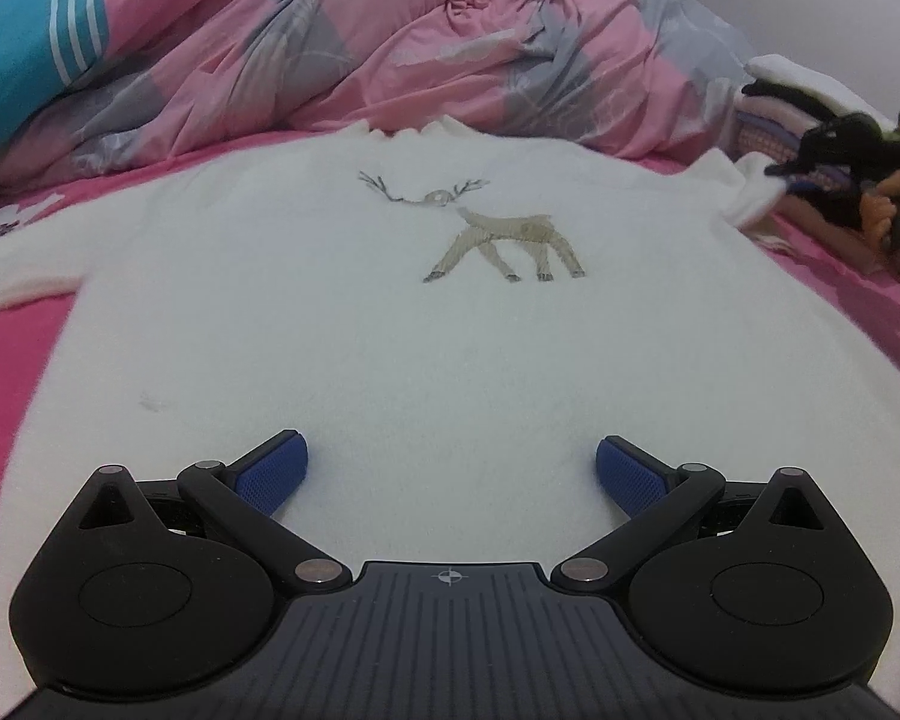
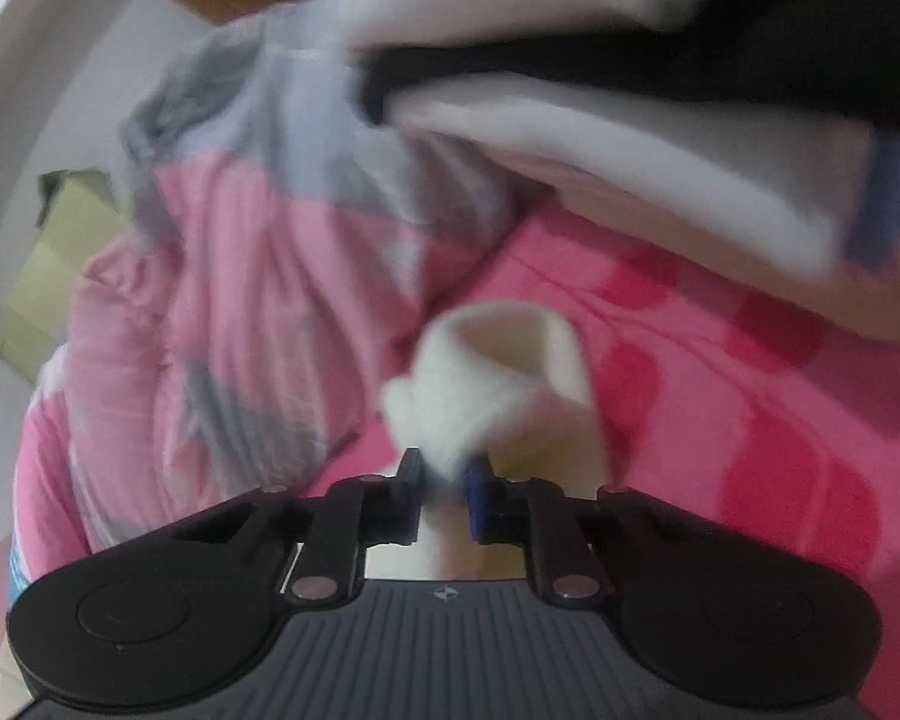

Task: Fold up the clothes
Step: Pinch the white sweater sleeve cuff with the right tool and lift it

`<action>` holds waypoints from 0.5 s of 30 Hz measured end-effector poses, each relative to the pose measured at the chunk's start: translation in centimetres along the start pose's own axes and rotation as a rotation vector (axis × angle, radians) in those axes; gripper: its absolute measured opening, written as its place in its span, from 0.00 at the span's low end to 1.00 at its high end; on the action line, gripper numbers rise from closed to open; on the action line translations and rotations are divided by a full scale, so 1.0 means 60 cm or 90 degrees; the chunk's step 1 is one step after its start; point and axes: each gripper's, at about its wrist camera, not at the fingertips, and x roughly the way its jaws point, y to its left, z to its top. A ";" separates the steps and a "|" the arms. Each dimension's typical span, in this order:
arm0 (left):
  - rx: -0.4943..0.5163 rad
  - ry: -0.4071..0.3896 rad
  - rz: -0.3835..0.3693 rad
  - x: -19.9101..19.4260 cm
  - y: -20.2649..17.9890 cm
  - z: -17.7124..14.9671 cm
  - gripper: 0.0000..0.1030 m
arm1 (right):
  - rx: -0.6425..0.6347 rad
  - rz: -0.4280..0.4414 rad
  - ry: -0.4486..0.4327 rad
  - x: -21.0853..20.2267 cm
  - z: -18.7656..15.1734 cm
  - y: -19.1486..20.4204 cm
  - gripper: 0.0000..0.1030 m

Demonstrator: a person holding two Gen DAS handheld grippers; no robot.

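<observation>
The white sweater [image 1: 426,324] lies spread flat on the bed [image 1: 6,372], deer motif up, directly ahead of the left tool [image 1: 450,474], whose blue pads stand wide apart just above the hem with nothing between them. Folding looks barely begun: the body is still fully open, and the sleeve off to the left of that tool lies stretched out, unfolded.

The right tool [image 2: 447,492] has its jaws nearly together, clamped on the sleeve cuff [image 2: 498,372], which bulges out just ahead of its tips. By my reading this sleeve is the first part to be brought across the body; the other sleeve and the body folds remain.

The right wrist view is smeared by motion, so exactly how much fabric the pads pinch is unclear. From the left view, the right tool is a dark blur at the far right edge, with a hand [image 1: 882,210] behind it. The sweater's near hem is hidden under the left tool's body. A folded pile [image 2: 660,168] beyond the cuff is cut off.
</observation>
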 end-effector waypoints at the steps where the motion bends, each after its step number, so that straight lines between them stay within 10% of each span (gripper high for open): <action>1: 0.000 -0.002 0.000 0.000 0.000 -0.001 1.00 | -0.055 0.008 -0.014 -0.010 -0.008 0.026 0.11; 5: -0.001 -0.007 0.000 0.000 0.000 -0.002 1.00 | -0.406 0.052 -0.005 -0.037 -0.094 0.164 0.12; 10: -0.003 -0.008 -0.002 -0.001 0.002 -0.003 1.00 | -0.785 0.034 0.135 -0.023 -0.276 0.225 0.18; 15: -0.005 -0.009 -0.004 -0.002 0.003 -0.002 1.00 | -0.812 0.017 0.159 -0.063 -0.317 0.210 0.42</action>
